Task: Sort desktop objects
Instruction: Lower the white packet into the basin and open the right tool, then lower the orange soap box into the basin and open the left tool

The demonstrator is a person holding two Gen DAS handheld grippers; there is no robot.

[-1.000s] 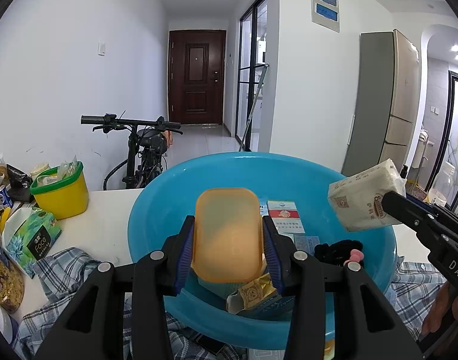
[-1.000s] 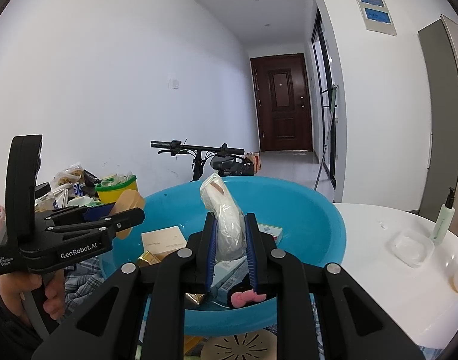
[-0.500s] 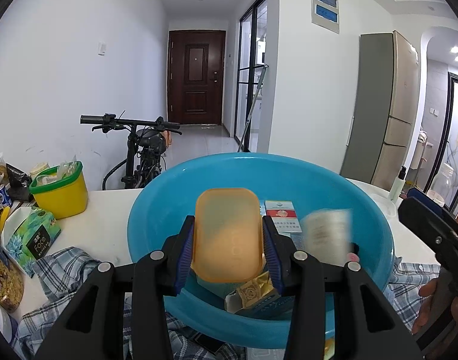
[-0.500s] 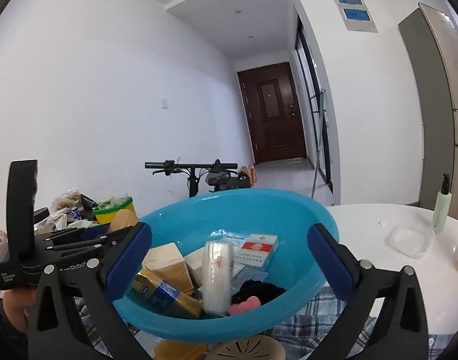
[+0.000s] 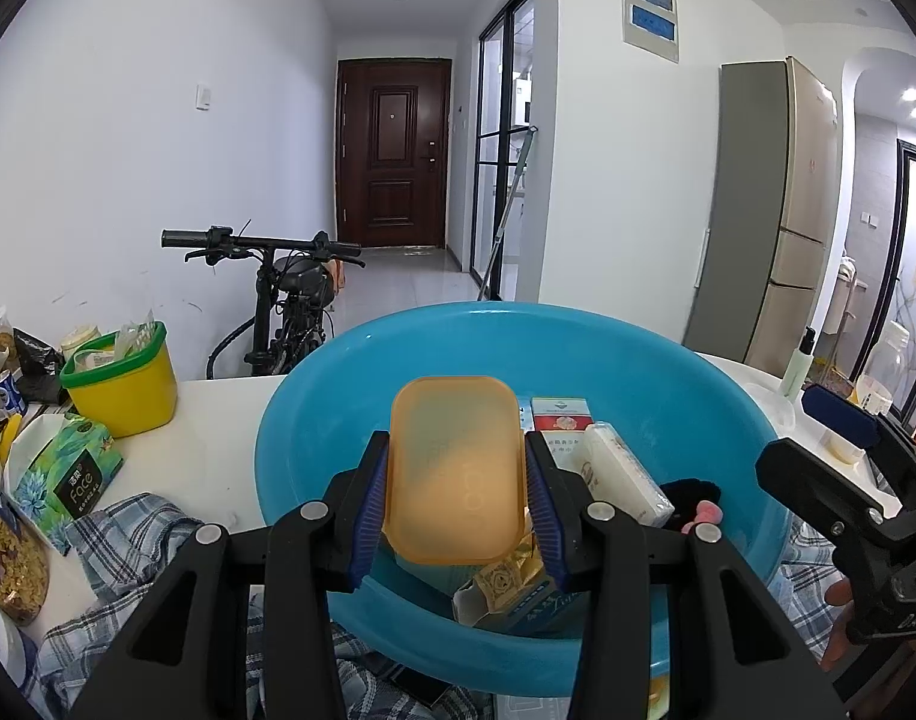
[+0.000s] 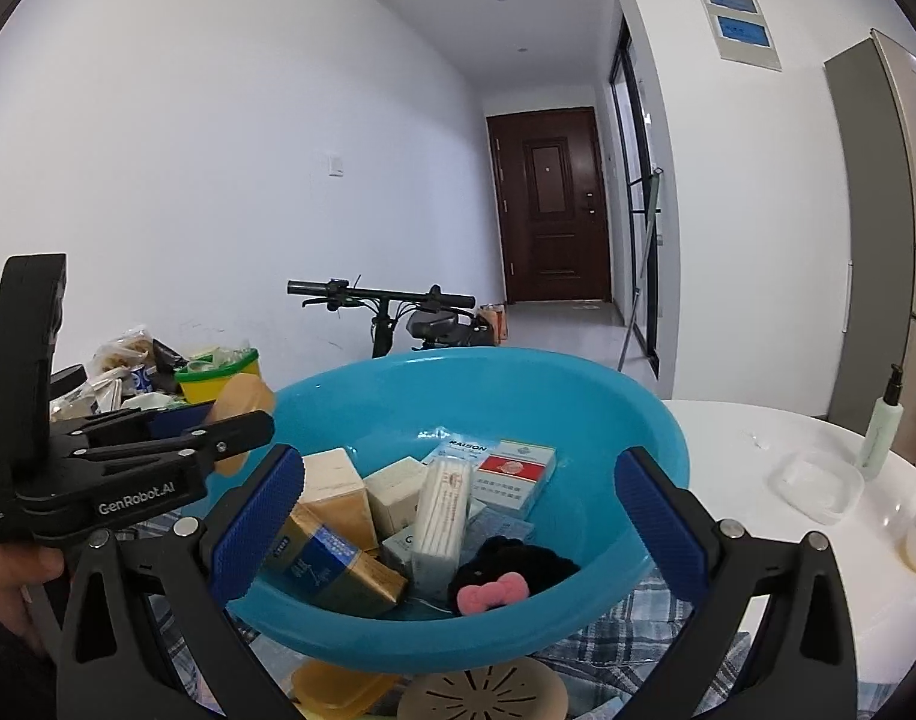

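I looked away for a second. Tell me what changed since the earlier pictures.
The right gripper opened and let go of the white tissue pack, which dropped into the blue basin and now lies among the boxes. The left gripper stayed shut on the orange lid, held over the basin.

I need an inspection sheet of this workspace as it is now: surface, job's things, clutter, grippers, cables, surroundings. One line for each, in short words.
Surface: white table, partly under a plaid cloth.
Job's things: blue basin holds boxes, a tissue pack and a black hair tie with pink bow.
Clutter: yellow tub, snack bags, pump bottle, clear dish.
Grippers: left gripper shut on an orange container over the basin; right gripper jaws wide open, nothing between.
Cables: nothing seen.
Surroundings: bicycle, dark door, fridge.
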